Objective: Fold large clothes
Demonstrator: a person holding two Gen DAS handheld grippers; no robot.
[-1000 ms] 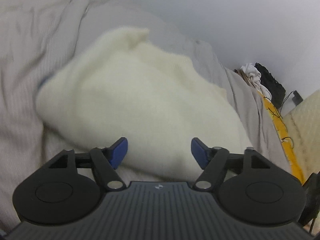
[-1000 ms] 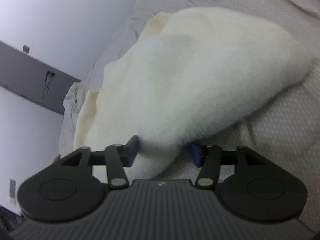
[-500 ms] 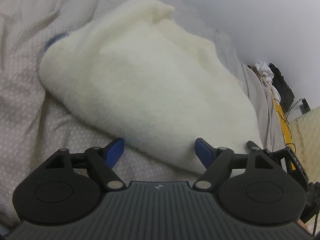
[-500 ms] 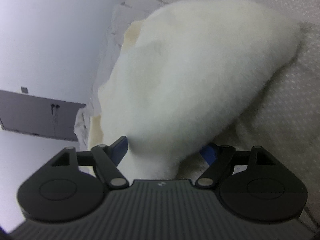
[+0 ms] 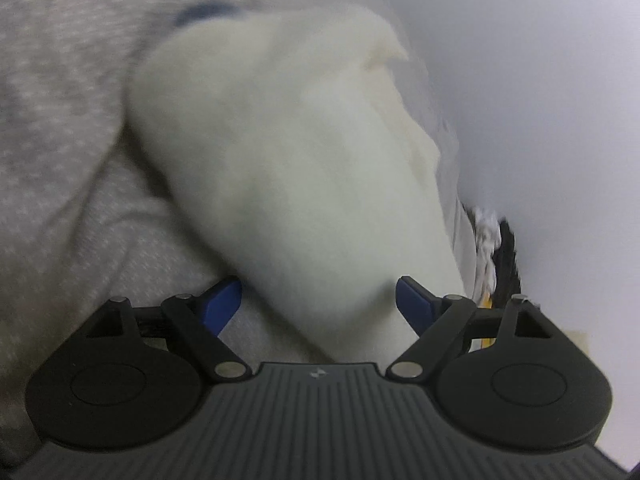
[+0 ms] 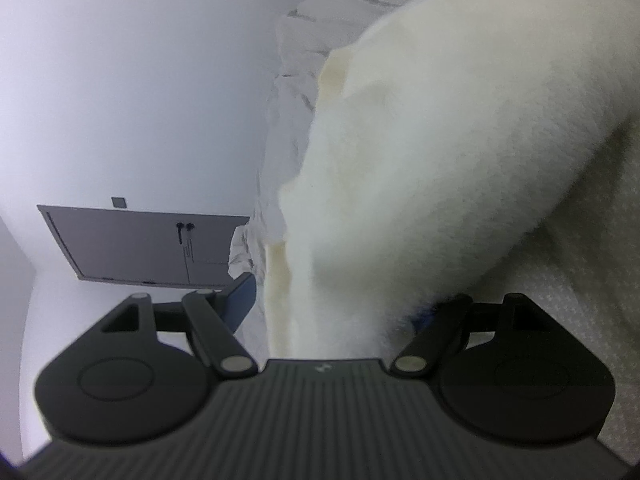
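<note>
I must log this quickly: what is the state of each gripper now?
Left gripper: jaws opening, white fleece garment between them, not pinched.
Right gripper: open, garment edge between its fingers, not gripped.

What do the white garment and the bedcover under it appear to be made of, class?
White garment: probably fleece or plush knit, matte; its outline looks fuzzy and thick. Bedcover: seemingly thin woven cotton, matte grey with small pale dots; it creases softly.

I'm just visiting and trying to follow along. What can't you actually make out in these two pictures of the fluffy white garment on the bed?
- Left wrist view: the white garment is motion-blurred; its type is unreadable.
- Same view: a dark blue patch behind it, blurred, unidentifiable.
- Same view: clutter by the wall, small and smeared.
- Right wrist view: the right gripper has one blue fingertip buried in fleece.
- Both views: the garment's near end, hidden under the gripper bodies.
</note>
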